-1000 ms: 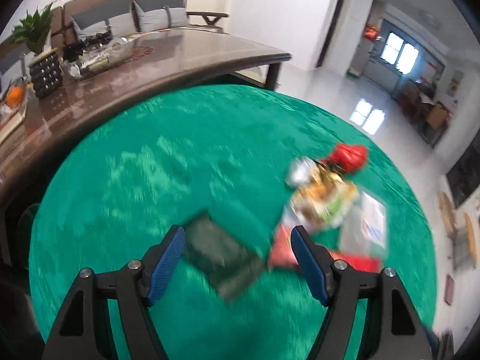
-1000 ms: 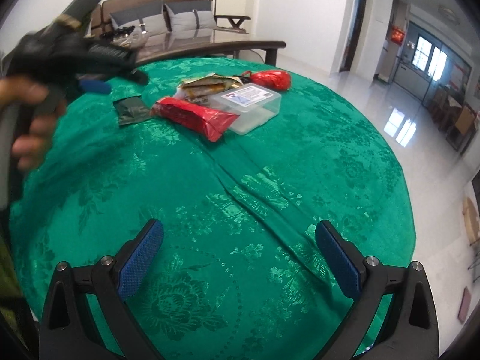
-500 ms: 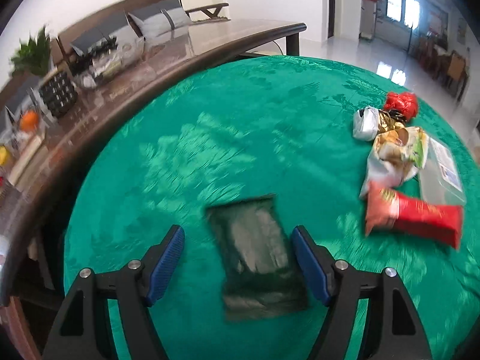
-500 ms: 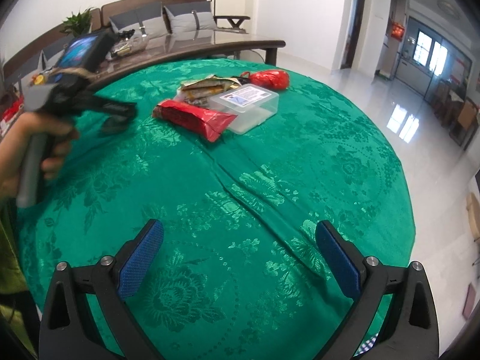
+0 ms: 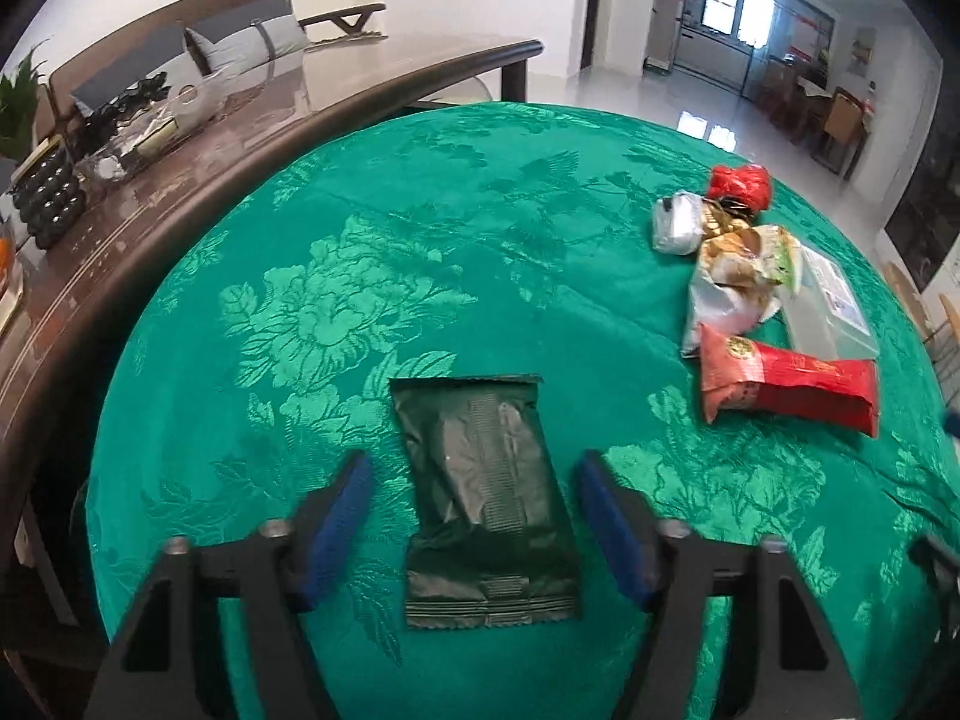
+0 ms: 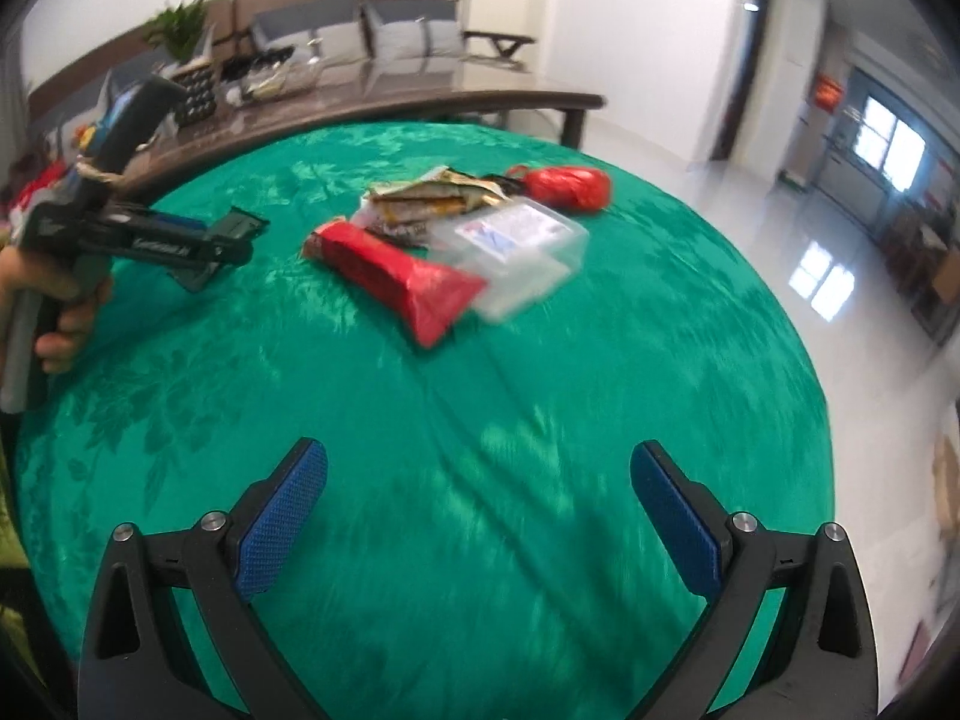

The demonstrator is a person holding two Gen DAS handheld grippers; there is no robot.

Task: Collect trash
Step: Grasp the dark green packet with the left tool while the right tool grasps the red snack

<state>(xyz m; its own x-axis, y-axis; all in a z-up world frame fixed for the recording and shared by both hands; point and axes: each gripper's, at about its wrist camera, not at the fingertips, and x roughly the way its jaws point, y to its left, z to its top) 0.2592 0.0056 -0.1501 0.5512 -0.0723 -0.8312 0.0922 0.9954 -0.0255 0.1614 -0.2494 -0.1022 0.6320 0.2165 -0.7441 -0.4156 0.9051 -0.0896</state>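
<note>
Glossy green damask tablecloth (image 5: 360,312), crinkled dark foil packet (image 5: 489,498) between spread left tool (image 5: 474,516), right tool (image 6: 477,516) likewise released.

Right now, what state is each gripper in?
Left gripper: open, holding nothing, its fingers either side of the dark green wrapper.
Right gripper: open, holding nothing, over bare green tablecloth.

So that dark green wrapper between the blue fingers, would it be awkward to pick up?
Probably a bit. The dark green wrapper lies flat and creased on the tablecloth, so it looks light, thin and floppy. Its film has a sheen, so it may slip. The left tool is open with its fingers on either side of it.
</note>
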